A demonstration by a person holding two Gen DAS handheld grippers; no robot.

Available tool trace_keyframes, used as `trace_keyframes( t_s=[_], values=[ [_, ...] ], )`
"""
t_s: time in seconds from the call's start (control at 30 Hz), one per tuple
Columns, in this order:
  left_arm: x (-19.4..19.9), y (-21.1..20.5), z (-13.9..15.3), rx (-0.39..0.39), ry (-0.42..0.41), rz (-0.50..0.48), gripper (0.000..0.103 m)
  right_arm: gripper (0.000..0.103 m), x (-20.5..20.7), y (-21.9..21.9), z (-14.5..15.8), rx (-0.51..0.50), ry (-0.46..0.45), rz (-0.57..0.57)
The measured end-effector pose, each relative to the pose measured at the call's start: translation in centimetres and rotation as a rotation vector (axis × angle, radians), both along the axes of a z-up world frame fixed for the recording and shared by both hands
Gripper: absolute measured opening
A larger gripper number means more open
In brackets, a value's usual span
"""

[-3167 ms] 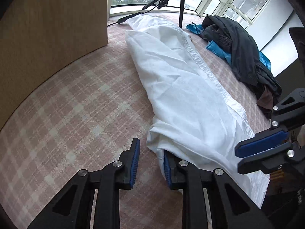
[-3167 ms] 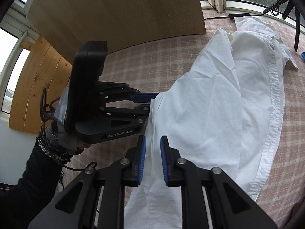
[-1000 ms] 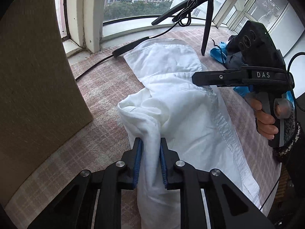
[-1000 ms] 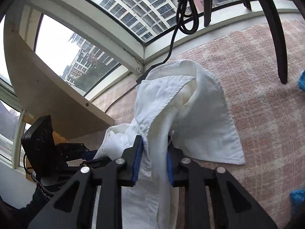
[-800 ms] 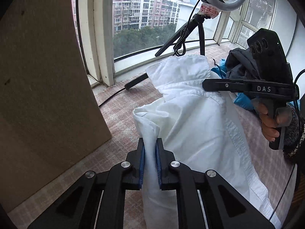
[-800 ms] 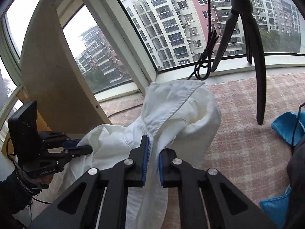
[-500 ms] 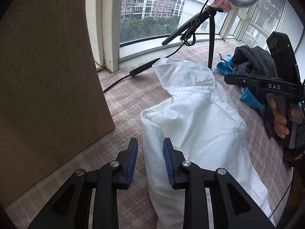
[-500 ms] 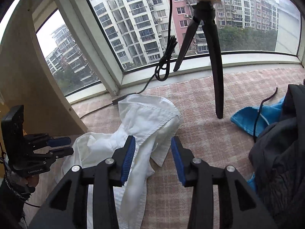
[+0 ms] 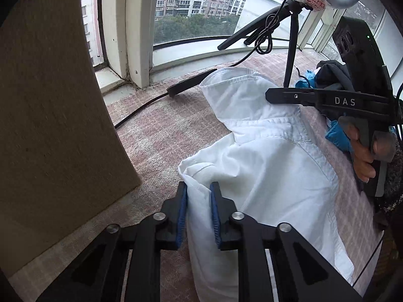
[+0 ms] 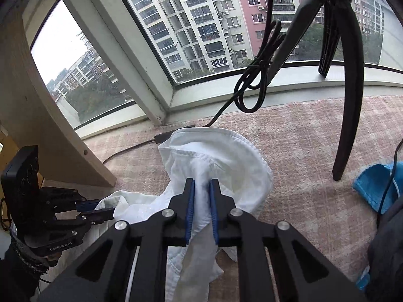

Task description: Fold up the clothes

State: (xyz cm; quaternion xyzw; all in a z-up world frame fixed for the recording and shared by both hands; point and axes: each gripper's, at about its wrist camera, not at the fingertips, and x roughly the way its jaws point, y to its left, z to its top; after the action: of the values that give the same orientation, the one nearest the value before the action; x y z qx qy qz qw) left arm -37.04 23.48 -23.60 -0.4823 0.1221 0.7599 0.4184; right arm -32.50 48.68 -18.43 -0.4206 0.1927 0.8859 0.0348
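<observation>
Both jaws are closing on the white shirt [image 9: 264,176], which lies on the pink plaid surface [image 9: 156,136] near the window: the left gripper [image 9: 197,211] on a near fold, the right gripper [image 10: 201,209] behind the collar. Lift evenly, keeping the cloth taut. Half a second ago both stood open, fabric loose.

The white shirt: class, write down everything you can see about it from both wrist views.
The white shirt is thin, woven, cotton-like cloth with stitched hems and a seamed band, creased and bunched rather than flat. It lies lengthways on the pink checked cover, its far end humped up near a black tripod. The left hand-held gripper is closing on a folded edge at its near corner; the right hand-held gripper is closing on a gathered ridge near the far end, both with cloth between their blue pads.
</observation>
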Motion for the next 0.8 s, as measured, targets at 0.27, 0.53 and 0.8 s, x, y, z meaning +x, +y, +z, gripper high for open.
trace_keyframes(
  t_s=[0.27, 0.53, 0.8],
  values=[
    [1.4, -2.6, 2.1, 0.029, 0.137, 0.063, 0.008, 0.008, 2.8, 0.9, 1.6, 0.034, 0.128, -0.065],
    [0.7, -0.2, -0.6, -0.114, 0.167, 0.059, 0.008, 0.024, 3.5, 1.8, 1.2, 0.126, 0.026, -0.234],
    [0.1, -0.3, -0.1, -0.137, 0.188, 0.075, 0.015, 0.023, 3.2, -6.0, -1.5, 0.048, -0.076, 0.141]
  ],
)
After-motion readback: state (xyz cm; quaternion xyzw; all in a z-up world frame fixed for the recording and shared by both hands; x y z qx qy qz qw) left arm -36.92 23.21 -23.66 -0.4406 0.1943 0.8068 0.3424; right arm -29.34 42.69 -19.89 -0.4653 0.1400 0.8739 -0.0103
